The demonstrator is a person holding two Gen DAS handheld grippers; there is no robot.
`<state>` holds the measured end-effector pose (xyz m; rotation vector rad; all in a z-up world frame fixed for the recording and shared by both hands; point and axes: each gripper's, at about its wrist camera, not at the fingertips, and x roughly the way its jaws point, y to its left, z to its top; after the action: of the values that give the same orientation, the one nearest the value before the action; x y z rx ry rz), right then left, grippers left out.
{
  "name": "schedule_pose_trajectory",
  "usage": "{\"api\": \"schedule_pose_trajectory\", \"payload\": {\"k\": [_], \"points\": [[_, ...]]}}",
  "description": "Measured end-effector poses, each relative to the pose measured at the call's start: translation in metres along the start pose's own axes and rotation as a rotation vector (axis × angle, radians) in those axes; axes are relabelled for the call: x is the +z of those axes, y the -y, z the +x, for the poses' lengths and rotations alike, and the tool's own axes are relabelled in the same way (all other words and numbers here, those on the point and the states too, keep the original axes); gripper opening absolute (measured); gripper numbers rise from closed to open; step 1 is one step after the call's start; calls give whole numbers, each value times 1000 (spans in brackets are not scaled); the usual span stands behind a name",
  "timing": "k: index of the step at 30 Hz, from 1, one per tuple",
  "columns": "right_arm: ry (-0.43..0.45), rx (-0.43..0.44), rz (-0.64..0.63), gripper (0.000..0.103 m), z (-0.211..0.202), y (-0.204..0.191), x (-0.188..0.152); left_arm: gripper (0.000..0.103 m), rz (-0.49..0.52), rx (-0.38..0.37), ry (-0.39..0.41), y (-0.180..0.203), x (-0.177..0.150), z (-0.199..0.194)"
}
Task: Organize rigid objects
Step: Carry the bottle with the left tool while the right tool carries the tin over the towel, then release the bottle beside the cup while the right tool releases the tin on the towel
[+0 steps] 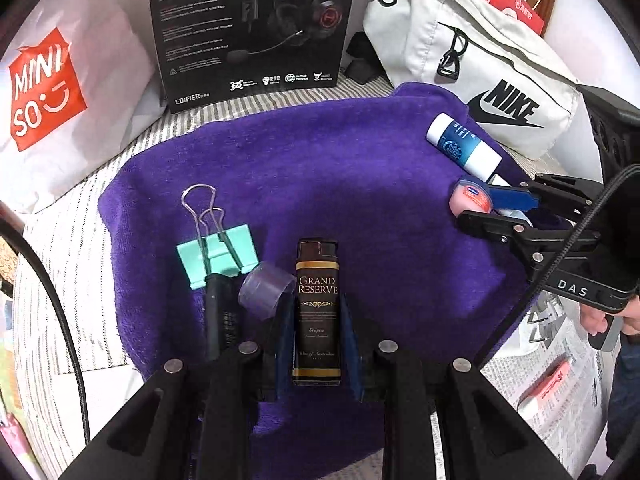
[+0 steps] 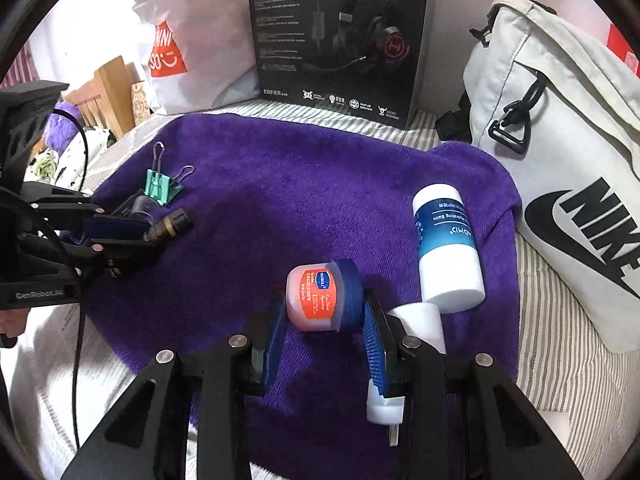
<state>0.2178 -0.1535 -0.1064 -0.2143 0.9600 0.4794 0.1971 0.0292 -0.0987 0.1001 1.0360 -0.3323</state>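
My left gripper (image 1: 316,332) is shut on a brown "Grand Reserve" lighter (image 1: 317,304), held over the purple towel (image 1: 320,184). A mint binder clip (image 1: 218,250), a black pen (image 1: 218,312) and a clear tape ring (image 1: 266,288) lie just left of it. My right gripper (image 2: 326,320) has its blue pads on both sides of a small pink jar with a blue lid (image 2: 322,300), resting on the towel (image 2: 280,184). A white and blue balm stick (image 2: 446,248) and a white USB stick (image 2: 400,380) lie to its right. The left gripper also shows in the right wrist view (image 2: 168,226).
A black Edifier headset box (image 1: 248,28) stands at the back. A white Miniso bag (image 1: 60,92) is at the back left, a white Nike pouch (image 1: 492,80) at the back right. Striped bedding (image 1: 68,264) surrounds the towel. Newspaper (image 1: 560,392) lies at the right.
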Motion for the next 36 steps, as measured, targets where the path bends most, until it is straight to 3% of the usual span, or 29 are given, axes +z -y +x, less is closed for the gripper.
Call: {"api": "schedule_pose_trajectory", "payload": {"k": [18,21,24,36], "points": [[-13,12,-28,37,8,3,3,23,19,34,-5,3,5,4],[-20,21,-15,41,8,3,3,24,24,41,-6,6,3,4],[-38,13,-26,52,6,2,0,26,27,39,-12,6,1,3],[-9,-19,47,53,-39,13,-22,32,-6,48,-34,12,-8,-2]]}}
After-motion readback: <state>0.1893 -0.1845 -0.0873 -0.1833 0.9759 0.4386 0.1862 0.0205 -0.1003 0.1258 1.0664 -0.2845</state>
